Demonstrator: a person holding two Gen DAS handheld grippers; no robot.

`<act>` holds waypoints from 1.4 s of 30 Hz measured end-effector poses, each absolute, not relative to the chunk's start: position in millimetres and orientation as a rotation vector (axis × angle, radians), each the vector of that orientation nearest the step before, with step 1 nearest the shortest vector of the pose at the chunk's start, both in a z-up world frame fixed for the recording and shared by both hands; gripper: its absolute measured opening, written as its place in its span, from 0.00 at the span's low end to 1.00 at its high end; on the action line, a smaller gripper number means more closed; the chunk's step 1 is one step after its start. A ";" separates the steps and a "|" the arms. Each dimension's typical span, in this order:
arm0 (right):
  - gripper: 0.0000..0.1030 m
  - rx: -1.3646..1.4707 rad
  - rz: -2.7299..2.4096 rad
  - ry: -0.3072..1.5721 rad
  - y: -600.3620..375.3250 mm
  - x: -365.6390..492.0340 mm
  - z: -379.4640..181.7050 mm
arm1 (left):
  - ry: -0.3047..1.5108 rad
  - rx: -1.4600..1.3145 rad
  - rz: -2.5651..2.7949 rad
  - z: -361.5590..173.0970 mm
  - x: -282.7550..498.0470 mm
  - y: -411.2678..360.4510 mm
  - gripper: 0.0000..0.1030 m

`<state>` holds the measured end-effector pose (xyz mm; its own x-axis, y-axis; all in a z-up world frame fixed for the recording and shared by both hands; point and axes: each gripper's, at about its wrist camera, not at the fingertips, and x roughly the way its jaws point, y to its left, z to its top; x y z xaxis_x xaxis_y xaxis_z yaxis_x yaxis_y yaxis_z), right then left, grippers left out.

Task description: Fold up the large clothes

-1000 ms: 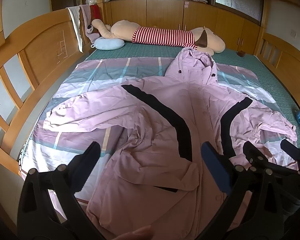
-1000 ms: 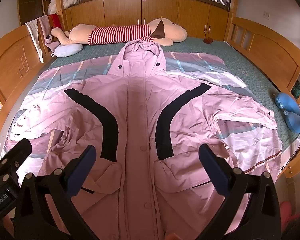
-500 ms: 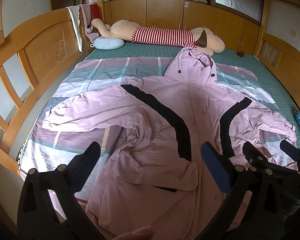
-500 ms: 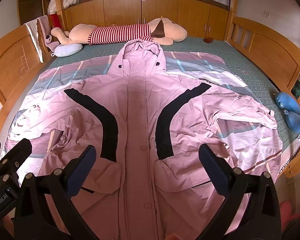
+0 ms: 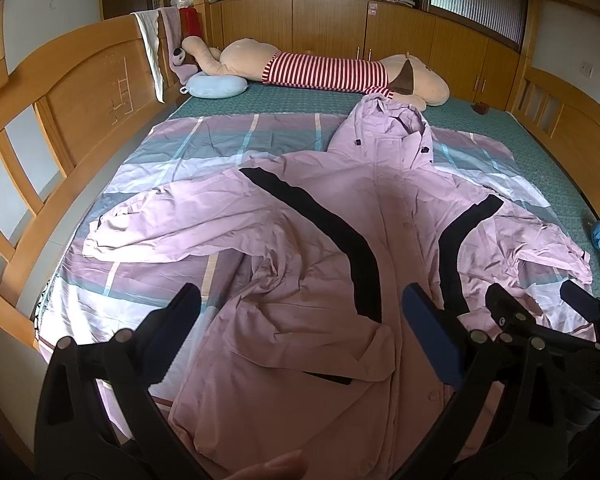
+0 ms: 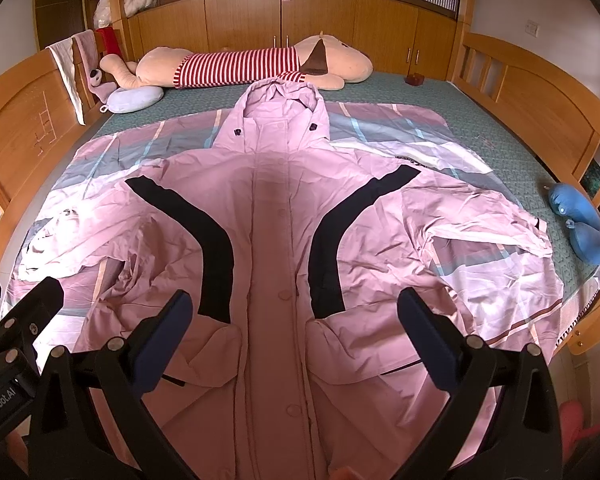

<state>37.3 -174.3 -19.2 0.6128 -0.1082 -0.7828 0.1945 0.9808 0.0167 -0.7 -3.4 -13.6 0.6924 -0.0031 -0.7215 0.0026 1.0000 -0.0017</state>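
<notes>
A large pink hooded jacket [image 6: 276, 248] with two black curved stripes lies front-up and spread out on the bed; it also shows in the left wrist view [image 5: 320, 264]. Its hood points to the far end and its sleeves lie out to both sides, wrinkled. My left gripper [image 5: 300, 332] is open and empty, held above the jacket's lower left part. My right gripper [image 6: 296, 328] is open and empty, held above the jacket's lower middle, over the button line. The right gripper's body shows at the right edge of the left wrist view [image 5: 548, 328].
The jacket lies on a plaid sheet [image 6: 380, 128] over a green mattress [image 6: 480, 120]. A long plush toy in a striped shirt [image 6: 240, 64] and a light blue pillow [image 6: 134, 98] lie at the far end. A blue plush [image 6: 580, 224] lies at the right. Wooden rails [image 5: 60, 120] enclose the bed.
</notes>
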 end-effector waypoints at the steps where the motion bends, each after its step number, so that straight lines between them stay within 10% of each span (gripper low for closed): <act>1: 0.99 0.103 -0.175 0.894 -173.9 37.3 -19.2 | 0.806 0.000 -0.003 -13.9 -1.3 -4.2 0.98; 42: 0.99 0.096 -0.178 0.908 -174.1 38.2 -26.7 | 0.815 0.001 -0.001 -14.5 0.6 1.1 0.98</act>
<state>38.2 -174.1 -26.7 0.6018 -0.1131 -0.7906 0.1944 0.9809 0.0077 0.6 1.1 -14.5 0.6860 -0.0008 -0.7276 0.0018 1.0000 0.0006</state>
